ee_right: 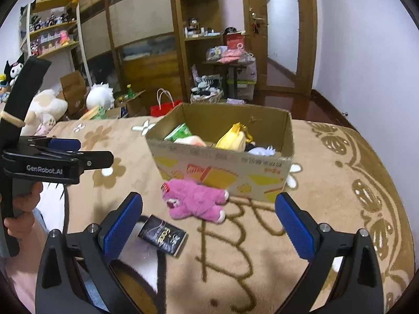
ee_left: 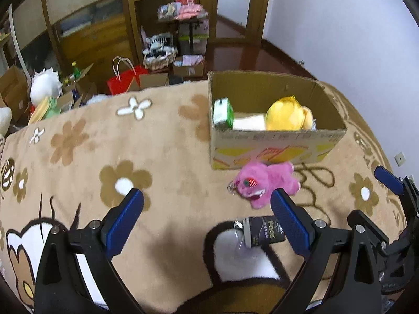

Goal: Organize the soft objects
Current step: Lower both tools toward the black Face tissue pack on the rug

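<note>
A pink plush bear [ee_left: 264,183] [ee_right: 195,200] lies on the beige flowered blanket [ee_left: 162,157], touching the front of an open cardboard box [ee_left: 275,151] [ee_right: 225,172]. The box holds a yellow plush [ee_left: 285,116] [ee_right: 233,138], a green carton [ee_left: 222,112] [ee_right: 180,132] and other soft items. A small black packet [ee_left: 264,231] [ee_right: 162,235] lies nearer than the bear. My left gripper [ee_left: 207,214] is open and empty, above the blanket left of the bear. My right gripper [ee_right: 209,214] is open and empty, just short of the bear.
The right gripper also shows at the right edge of the left wrist view [ee_left: 392,209]; the left gripper and a hand show at the left of the right wrist view [ee_right: 52,162]. Beyond the bed are boxes, a red bag [ee_left: 125,81], plush toys and wooden shelves.
</note>
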{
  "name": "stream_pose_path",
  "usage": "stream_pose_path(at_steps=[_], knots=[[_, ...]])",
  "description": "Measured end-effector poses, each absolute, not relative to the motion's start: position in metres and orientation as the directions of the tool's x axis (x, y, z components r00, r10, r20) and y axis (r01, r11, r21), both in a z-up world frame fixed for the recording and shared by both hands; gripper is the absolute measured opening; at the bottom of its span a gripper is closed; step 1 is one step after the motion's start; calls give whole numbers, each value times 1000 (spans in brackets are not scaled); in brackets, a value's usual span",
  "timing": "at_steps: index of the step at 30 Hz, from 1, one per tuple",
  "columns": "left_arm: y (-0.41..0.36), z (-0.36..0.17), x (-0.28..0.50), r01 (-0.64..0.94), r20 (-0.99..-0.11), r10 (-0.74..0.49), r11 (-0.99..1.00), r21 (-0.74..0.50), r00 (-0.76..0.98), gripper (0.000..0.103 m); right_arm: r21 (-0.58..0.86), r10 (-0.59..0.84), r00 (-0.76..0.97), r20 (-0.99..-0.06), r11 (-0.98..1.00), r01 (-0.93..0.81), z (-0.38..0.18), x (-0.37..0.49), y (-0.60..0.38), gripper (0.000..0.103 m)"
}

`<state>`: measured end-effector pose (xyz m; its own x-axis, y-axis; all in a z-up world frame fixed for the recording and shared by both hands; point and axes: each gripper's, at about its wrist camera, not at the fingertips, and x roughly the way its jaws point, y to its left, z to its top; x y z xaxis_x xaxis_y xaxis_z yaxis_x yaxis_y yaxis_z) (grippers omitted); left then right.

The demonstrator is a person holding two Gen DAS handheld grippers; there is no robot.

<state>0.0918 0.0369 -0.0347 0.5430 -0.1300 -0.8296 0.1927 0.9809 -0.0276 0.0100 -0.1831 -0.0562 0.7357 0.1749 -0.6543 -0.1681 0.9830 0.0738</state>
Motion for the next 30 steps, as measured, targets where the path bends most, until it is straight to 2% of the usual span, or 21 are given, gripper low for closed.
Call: stream_pose_path(at_steps=[13,24,30], knots=[[32,-82,120,156,-917,-130,985,-76,377,97,97,238,637,-733,964,-248,-90,22,-153,103],[21,-113,138,110,-940,-168,984,-141,296,97,89,234,562,-793,958,-272,-126,44,-138,103],[21,-121,148,83,-946,-150,988,-131,287,97,97,236,529,-815,956,-277,-141,53,-135,103]])
